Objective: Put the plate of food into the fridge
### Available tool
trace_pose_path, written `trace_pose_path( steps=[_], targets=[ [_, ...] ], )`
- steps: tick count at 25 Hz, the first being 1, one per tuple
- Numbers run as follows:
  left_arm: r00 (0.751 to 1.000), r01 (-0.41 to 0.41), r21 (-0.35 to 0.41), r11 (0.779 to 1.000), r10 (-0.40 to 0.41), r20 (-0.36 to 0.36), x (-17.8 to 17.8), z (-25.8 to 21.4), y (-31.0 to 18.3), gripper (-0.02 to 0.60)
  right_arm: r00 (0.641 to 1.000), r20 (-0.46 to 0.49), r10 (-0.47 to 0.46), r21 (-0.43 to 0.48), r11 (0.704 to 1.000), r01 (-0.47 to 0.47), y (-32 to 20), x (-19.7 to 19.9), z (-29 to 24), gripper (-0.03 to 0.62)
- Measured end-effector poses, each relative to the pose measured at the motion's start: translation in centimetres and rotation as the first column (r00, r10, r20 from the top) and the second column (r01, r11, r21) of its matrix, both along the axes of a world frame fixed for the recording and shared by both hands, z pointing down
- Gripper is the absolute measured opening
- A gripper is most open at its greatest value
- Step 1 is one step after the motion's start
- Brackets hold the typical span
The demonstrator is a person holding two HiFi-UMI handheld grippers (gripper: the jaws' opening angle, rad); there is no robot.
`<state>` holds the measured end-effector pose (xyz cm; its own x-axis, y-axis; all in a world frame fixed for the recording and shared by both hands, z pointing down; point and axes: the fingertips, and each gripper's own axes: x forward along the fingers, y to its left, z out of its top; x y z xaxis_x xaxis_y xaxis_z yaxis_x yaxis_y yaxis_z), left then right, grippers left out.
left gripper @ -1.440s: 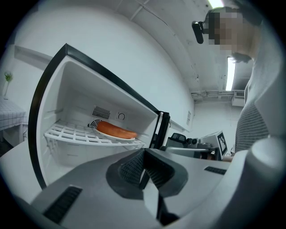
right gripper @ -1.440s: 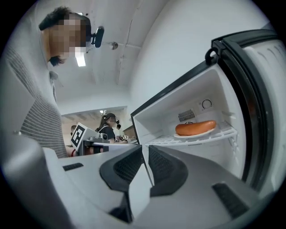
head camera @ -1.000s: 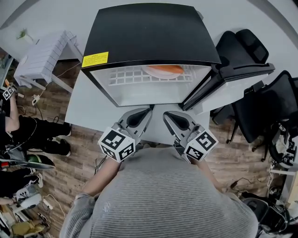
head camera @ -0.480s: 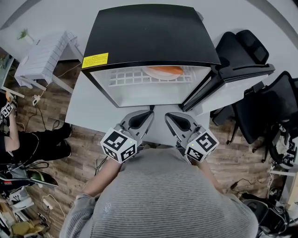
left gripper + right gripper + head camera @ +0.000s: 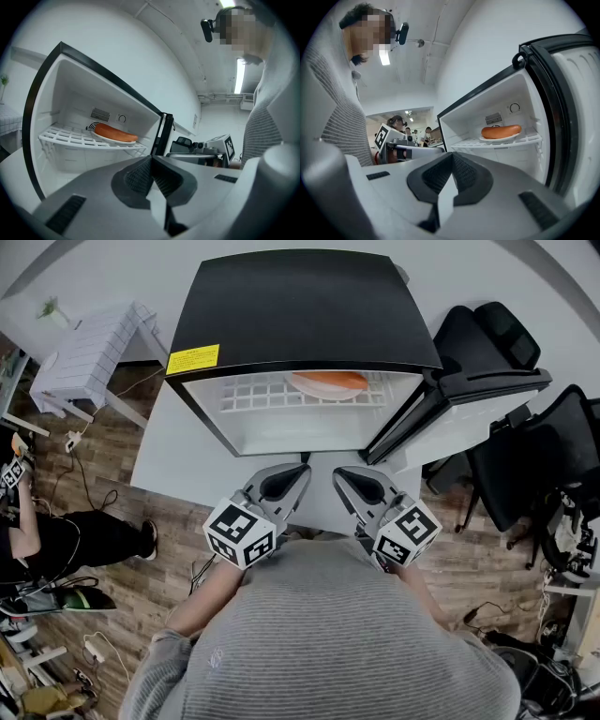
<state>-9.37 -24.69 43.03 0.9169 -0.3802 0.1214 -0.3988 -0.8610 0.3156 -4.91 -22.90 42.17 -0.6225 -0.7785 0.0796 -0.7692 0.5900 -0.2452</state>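
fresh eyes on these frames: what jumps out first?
The open black-topped fridge on the white table, with its door swung out to the person's right. Inside, an orange sausage on a white plate sits on the wire shelf. In front of the fridge, the left claw and right claw hang side by side, both shut and empty.

The fridge (image 5: 300,306) stands open on the white table (image 5: 178,460), and its door (image 5: 459,404) is swung out at the fridge's right side. Inside the fridge, the plate of food (image 5: 328,384) lies on the white wire shelf (image 5: 253,396). Just in front of the fridge, the left gripper (image 5: 300,467) and the right gripper (image 5: 337,472) are side by side.
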Motion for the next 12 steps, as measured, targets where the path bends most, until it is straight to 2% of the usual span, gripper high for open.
trace_pose_path(
  steps=[12],
  targets=[
    [1.0,0.001,-0.001,1.0,-0.001,0.008,-0.1,0.23,0.23,0.011,1.0,-0.011,0.005,-0.01,1.0,-0.005,0.21,0.08,0.49,0.012]
  ],
)
